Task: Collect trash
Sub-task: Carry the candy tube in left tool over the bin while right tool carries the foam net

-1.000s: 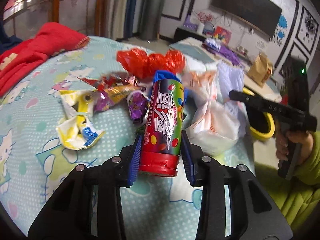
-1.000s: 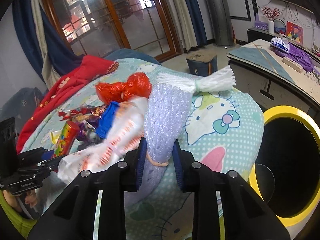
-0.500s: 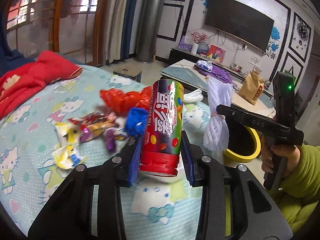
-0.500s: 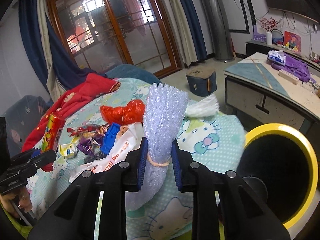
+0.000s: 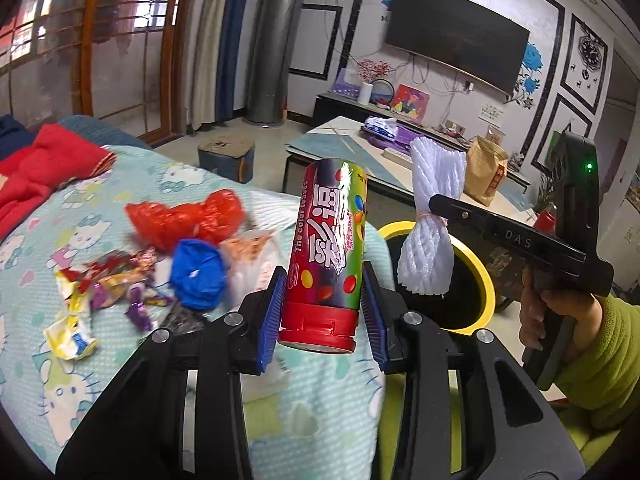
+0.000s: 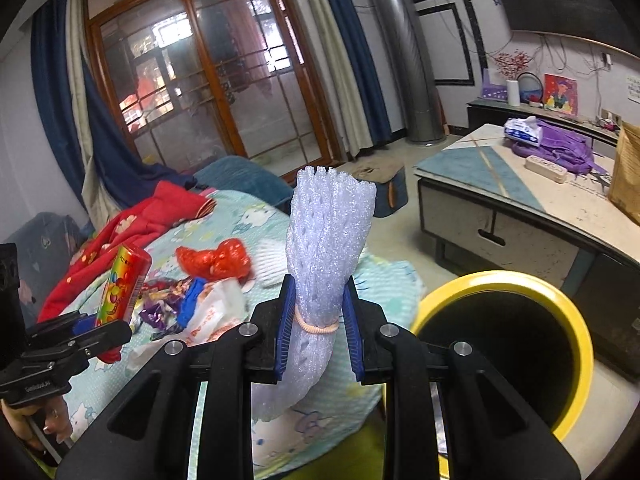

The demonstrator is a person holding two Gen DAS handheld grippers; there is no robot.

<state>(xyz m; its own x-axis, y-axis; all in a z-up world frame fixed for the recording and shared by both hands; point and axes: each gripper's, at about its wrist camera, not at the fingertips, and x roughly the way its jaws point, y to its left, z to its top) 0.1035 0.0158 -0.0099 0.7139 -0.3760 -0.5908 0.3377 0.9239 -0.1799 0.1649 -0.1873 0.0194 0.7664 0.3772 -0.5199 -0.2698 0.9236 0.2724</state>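
Observation:
My left gripper (image 5: 320,312) is shut on a red-capped candy tube (image 5: 328,248), held upright above the bed edge; the tube also shows in the right wrist view (image 6: 122,284). My right gripper (image 6: 318,328) is shut on a white foam net bundle (image 6: 326,232) tied with a rubber band, held just left of the yellow-rimmed black bin (image 6: 508,348). In the left wrist view the bundle (image 5: 430,216) hangs over the bin (image 5: 476,280). More trash lies on the bed: a red net (image 5: 188,216), a blue wad (image 5: 198,272), wrappers (image 5: 104,284), a white bag (image 6: 216,308).
The bed has a Hello Kitty sheet (image 5: 48,380) and a red blanket (image 5: 36,168) at the far left. A low table (image 6: 520,200) with a brown paper bag (image 5: 484,170) stands behind the bin. A small stool (image 5: 226,156) stands on the floor.
Both grippers have lifted their loads off the bed and moved right toward the bin. The foam bundle now hangs over the bin's near rim; the tube is raised higher.

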